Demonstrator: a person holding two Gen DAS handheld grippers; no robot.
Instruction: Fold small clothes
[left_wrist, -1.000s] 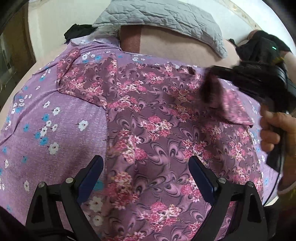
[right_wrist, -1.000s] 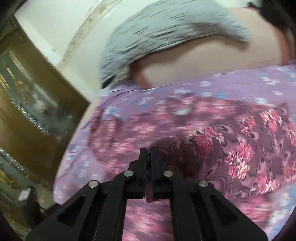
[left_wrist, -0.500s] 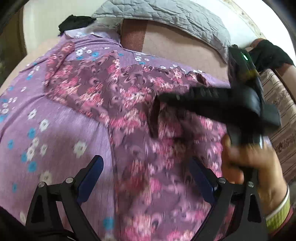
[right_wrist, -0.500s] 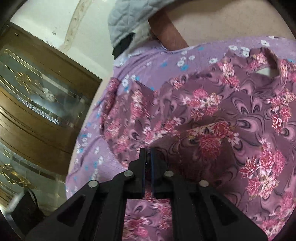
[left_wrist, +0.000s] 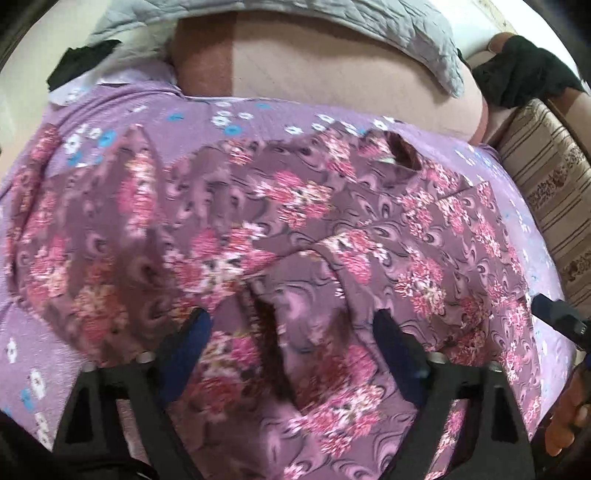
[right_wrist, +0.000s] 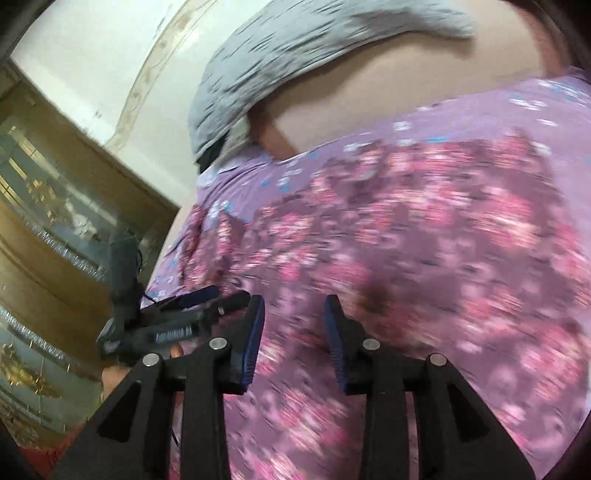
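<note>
A mauve garment (left_wrist: 303, 206) with pink flowers lies spread on a purple flowered bedsheet (left_wrist: 207, 110). One side of it is folded over the middle, and the folded edge (left_wrist: 269, 325) runs between my left gripper's fingers. My left gripper (left_wrist: 288, 325) hovers low over that fold, jaws wide and closing, pads not pressing on the cloth. In the blurred right wrist view my right gripper (right_wrist: 294, 310) is above the garment (right_wrist: 424, 240), jaws opening with nothing between them. Its tip (left_wrist: 557, 321) shows at the right edge of the left wrist view.
A grey quilted blanket (left_wrist: 332, 22) lies across the tan mattress (left_wrist: 314, 66) behind the sheet. Black cloths sit at the back left (left_wrist: 77, 62) and back right (left_wrist: 524, 70). A striped cushion (left_wrist: 546, 192) borders the right side. A wooden glass-fronted cabinet (right_wrist: 55, 221) stands left.
The right gripper carried the garment's side across the middle, let it go and drew back to the right. The left gripper moved lower and over the new fold.
</note>
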